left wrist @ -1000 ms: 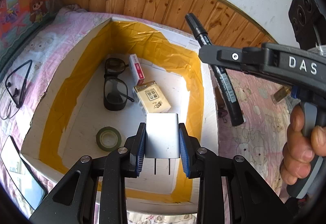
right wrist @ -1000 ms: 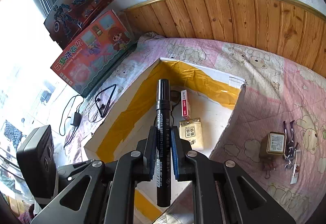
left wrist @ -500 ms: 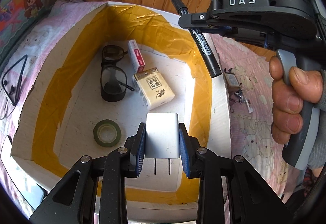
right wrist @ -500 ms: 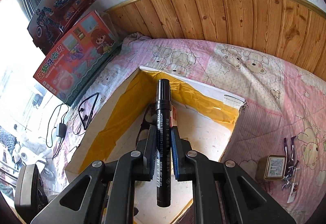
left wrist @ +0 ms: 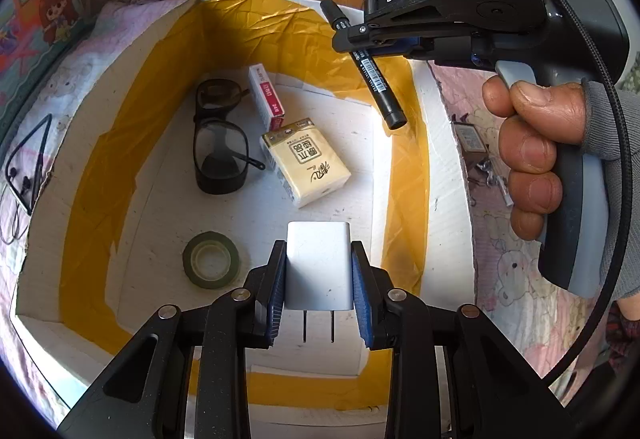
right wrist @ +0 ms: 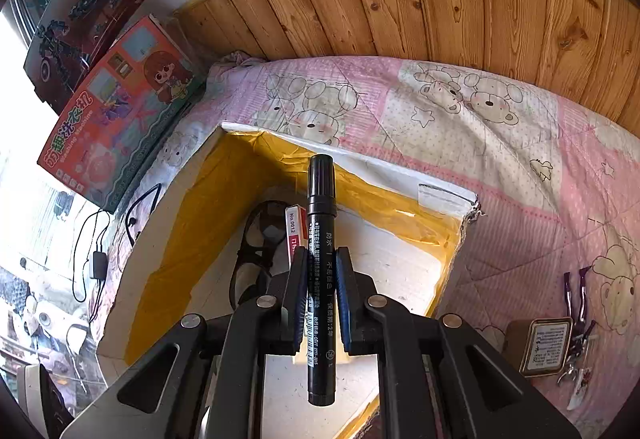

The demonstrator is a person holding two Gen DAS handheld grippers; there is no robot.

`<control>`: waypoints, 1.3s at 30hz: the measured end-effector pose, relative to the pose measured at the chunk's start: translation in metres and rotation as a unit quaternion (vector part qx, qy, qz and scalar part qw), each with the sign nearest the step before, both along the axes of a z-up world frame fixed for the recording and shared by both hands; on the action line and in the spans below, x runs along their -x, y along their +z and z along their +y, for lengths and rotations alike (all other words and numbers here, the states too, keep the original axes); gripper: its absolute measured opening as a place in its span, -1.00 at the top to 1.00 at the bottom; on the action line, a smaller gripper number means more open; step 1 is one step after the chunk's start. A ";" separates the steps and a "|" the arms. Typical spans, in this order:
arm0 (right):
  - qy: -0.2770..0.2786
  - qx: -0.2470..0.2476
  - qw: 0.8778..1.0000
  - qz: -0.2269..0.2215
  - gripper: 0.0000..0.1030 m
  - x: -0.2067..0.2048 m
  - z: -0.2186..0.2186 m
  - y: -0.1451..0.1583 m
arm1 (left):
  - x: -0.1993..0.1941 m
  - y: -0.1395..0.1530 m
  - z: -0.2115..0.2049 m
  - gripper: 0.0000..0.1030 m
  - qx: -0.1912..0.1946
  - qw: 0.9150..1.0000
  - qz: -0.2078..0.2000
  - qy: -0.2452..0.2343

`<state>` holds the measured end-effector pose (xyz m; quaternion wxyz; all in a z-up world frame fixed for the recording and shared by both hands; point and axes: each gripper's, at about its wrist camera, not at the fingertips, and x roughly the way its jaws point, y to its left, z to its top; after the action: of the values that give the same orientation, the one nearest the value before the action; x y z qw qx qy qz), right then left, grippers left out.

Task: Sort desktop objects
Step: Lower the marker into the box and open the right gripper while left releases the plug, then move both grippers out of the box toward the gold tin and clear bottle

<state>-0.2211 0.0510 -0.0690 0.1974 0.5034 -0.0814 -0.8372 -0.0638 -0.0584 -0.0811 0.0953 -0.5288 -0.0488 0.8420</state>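
Note:
My left gripper (left wrist: 319,285) is shut on a white plug adapter (left wrist: 318,265), prongs toward the camera, held over the near part of an open white box (left wrist: 448,207) lined with yellow tape. My right gripper (right wrist: 321,281) is shut on a black marker (right wrist: 321,263) that points up along its fingers, above the box's right side. From the left wrist view, the marker (left wrist: 370,69) hangs tilted over the box's far right wall, with a hand (left wrist: 532,143) on the handle. Inside lie black glasses (left wrist: 218,143), a red-and-white small box (left wrist: 266,95), a yellow tissue pack (left wrist: 306,167) and a green tape roll (left wrist: 211,260).
The box rests on a pink bear-print quilt (right wrist: 460,111) against a wood panel. Right of the box lie a small brass-coloured tin (right wrist: 546,347) and a key bunch (right wrist: 578,319). Left of it are black earphones (left wrist: 24,167), a charger cable (right wrist: 96,259) and toy boxes (right wrist: 112,111).
The right gripper with the marker moved left and down, from beyond the box's right wall to over its far right corner. The left gripper with the adapter sank a little closer to the box.

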 end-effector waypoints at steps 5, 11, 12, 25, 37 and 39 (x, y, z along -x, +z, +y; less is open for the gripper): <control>-0.005 -0.007 1.000 -0.005 0.72 0.005 -0.002 -0.007 | 0.004 -0.005 0.003 0.41 -0.002 1.000 -0.012 -0.004; -0.004 -0.017 1.000 -0.003 0.72 0.006 -0.005 -0.007 | 0.006 -0.008 0.004 0.40 -0.012 1.000 -0.022 -0.006; -0.004 -0.018 1.000 -0.001 0.72 0.005 -0.005 -0.007 | 0.006 -0.008 0.004 0.40 -0.014 1.000 -0.023 -0.006; -0.008 -0.028 1.000 0.007 0.67 -0.001 0.002 -0.003 | 0.012 -0.008 -0.005 0.23 -0.036 0.999 -0.030 0.014; 0.016 -0.033 0.999 0.008 0.67 -0.014 -0.003 0.007 | 0.010 -0.006 -0.005 0.23 -0.030 0.999 -0.022 0.013; 0.022 -0.037 0.999 0.007 0.67 -0.018 -0.005 0.007 | 0.010 -0.005 -0.006 0.23 -0.030 0.999 -0.021 0.014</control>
<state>-0.2027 0.0464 -0.0622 0.1973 0.5059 -0.0378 -0.8389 -0.0739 -0.0641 -0.0865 0.0984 -0.5428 -0.0838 0.8299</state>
